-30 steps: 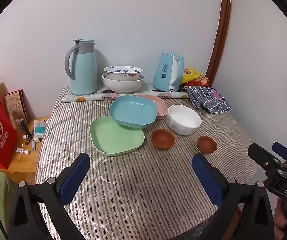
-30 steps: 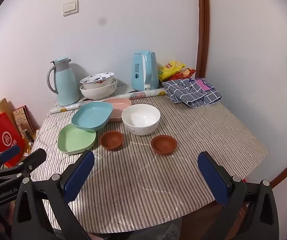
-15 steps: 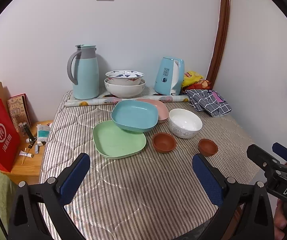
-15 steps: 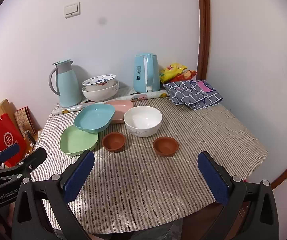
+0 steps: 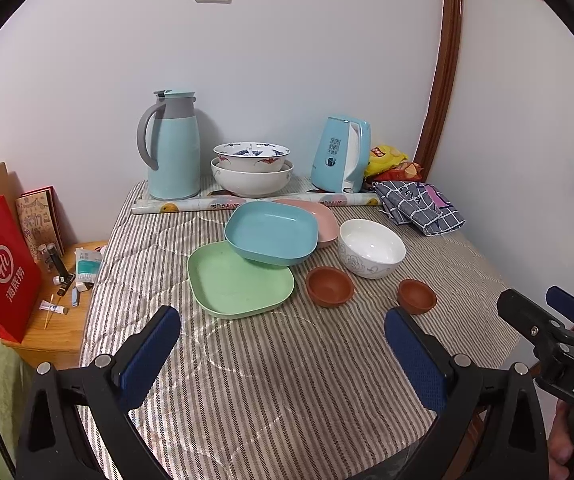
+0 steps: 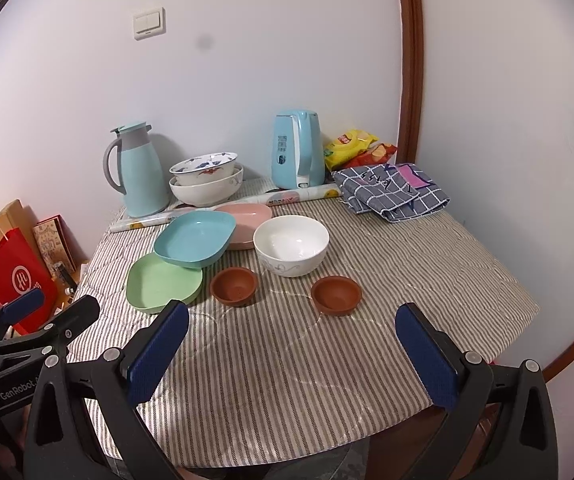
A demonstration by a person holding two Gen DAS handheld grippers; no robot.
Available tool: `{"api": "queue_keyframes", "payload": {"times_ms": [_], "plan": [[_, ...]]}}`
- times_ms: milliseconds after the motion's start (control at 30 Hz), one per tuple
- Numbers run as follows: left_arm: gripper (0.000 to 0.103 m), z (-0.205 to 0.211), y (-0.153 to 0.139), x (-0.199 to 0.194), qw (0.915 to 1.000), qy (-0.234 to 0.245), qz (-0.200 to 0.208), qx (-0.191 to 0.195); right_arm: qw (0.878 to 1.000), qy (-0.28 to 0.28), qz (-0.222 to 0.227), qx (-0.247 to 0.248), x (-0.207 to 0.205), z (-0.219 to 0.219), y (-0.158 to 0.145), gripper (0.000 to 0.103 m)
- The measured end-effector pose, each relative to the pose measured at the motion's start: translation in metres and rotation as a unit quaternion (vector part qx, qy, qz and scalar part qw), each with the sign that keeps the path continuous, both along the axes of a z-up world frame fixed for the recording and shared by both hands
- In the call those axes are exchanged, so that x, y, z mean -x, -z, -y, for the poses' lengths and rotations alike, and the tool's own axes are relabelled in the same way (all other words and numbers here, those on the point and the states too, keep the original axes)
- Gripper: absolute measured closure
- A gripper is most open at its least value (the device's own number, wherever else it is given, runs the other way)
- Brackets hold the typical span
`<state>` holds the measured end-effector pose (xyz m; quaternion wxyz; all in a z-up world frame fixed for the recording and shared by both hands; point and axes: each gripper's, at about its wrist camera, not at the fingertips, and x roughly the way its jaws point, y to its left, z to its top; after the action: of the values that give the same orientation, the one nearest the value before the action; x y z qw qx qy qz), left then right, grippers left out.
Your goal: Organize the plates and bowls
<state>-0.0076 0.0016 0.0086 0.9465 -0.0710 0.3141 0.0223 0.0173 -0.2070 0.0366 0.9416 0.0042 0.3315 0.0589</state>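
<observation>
Left gripper [image 5: 283, 344] and right gripper [image 6: 293, 342] gape wide, empty; dishes lie ahead of the jaws. Blue plate [image 5: 271, 237] leans on green plate [image 5: 239, 280]; likely unsorted.

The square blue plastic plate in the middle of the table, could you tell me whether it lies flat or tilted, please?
Tilted: the square blue plastic plate rests partly on the green plate and the pink plate.

Both claws [image 5: 283, 344] [image 6: 293, 342] agape, empty
</observation>
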Motion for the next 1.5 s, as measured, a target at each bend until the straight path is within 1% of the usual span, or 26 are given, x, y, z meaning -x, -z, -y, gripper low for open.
{"api": "queue_keyframes", "payload": {"times_ms": [333, 1000, 1500], "plan": [[0.0, 0.003, 0.0, 0.001, 1.0, 0.001, 0.0, -0.004, 1.0, 0.0, 0.001, -0.004, 0.003, -0.001, -0.003, 0.001], [0.0, 0.0, -0.003, 0.006, 1.0, -0.001, 0.005, 0.003, 1.0, -0.003, 0.005, -0.004, 0.008, -0.007, -0.004, 0.001], [0.0, 0.002, -0.004, 0.006, 1.0, -0.003, 0.006, 0.001, 1.0, -0.001, 0.011, -0.006, 0.013, -0.006, -0.006, 0.001]]}}
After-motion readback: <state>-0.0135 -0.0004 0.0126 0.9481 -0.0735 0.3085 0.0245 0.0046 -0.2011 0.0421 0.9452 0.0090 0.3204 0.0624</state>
